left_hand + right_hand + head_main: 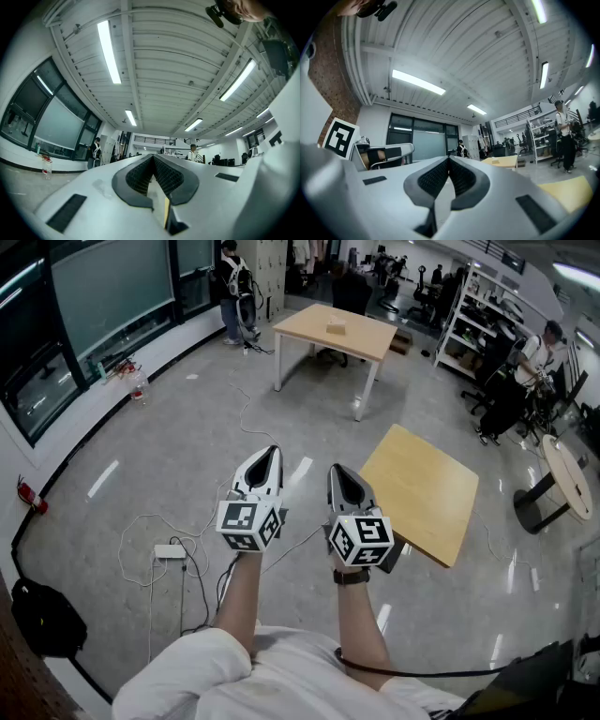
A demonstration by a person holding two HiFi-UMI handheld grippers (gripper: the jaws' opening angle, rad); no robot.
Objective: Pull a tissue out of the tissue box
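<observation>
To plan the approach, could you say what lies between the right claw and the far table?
Head view: only bare floor between right claw and far table.

Left gripper (272, 452) and right gripper (339, 471) side by side, near centre. Near table (419, 491) just right of them. Far table (336, 343) beyond, small box (336, 328) on it. Power strip (170, 550) on floor at left, bag (47, 618) nearer left. Shelving (478, 324) far right, round table (569, 474) at right edge.

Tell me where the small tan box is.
In the head view the small tan box sits on the far wooden table, top centre, well beyond the nearer square table at right.
</observation>
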